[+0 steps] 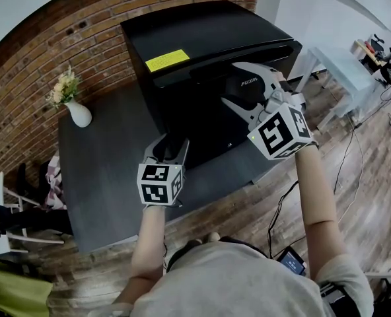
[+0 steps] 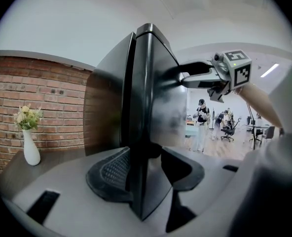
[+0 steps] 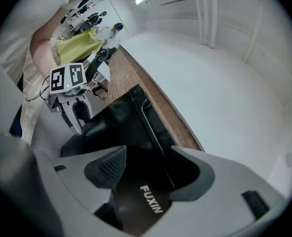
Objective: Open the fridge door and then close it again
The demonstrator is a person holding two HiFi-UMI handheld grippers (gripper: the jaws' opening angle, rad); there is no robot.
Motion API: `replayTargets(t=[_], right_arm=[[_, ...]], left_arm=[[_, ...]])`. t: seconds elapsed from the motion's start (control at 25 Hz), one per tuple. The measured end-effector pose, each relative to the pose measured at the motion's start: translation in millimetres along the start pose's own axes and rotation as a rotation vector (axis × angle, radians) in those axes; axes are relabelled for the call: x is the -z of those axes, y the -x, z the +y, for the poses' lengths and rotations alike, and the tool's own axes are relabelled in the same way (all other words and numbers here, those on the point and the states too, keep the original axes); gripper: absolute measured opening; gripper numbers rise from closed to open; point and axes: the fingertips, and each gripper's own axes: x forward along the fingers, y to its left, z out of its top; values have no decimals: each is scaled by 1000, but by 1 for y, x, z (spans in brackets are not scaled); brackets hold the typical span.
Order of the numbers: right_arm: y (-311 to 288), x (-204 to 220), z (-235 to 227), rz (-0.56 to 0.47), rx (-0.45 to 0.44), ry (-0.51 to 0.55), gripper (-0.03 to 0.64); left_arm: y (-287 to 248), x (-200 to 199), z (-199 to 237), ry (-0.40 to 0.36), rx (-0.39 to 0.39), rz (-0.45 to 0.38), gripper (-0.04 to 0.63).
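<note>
Two tongs work at one black fridge (image 1: 202, 38), which stands on a dark surface (image 1: 103, 170) against a brick wall (image 1: 83, 38).

Head view: The fridge door (image 1: 209, 124) faces the person and sits closed or very nearly so. The left tongs (image 1: 171, 147) meet its lower left edge. The right tongs (image 1: 242, 84) stand wide apart at its upper right, near the brand lettering (image 1: 249, 82). Whether they touch the panel cannot be determined here. A white vase (image 1: 78, 114) with flowers stands well apart to the left.

Left gripper view: The door's vertical edge runs straight between the jaws. The ribbed pads (image 2: 114, 169) appear to bear on it from both sides, so this pair is judged clamped on the door edge. A narrow dark seam separates door from cabinet.

Right gripper view: The jaws are spread and hold nothing. The lettered door panel lies beyond and between them.

Handling notes (judgement):
- The door is rigid and will not flex, and its glossy face is probably slippery, so grip the edge, not the flat.
- Expect the seal to resist at first, then release suddenly.
- The cabinet looks compact and may slide on the surface. A steadying contact from the free tongs would help.
- Take hold on the edge opposite the hinge. The clamped edge seems to be that one.
</note>
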Motion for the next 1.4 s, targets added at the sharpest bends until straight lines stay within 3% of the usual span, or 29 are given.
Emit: replayTargets(t=[0.4,0.76,1.12,1.4], right_arm=[[3,0,2,0,5,-13,273],[25,1,7,-8,40,-39,276],[55,1,11,-14,103,-215,290],[78,18,48,-2,92,-471,267]], left_arm=[[3,1,-4,0,5,12,195],[21,9,-26,-18,77,24,173],[38,14,-53,-20,172,35,173],[51,20,-76,-42,265,43,173]])
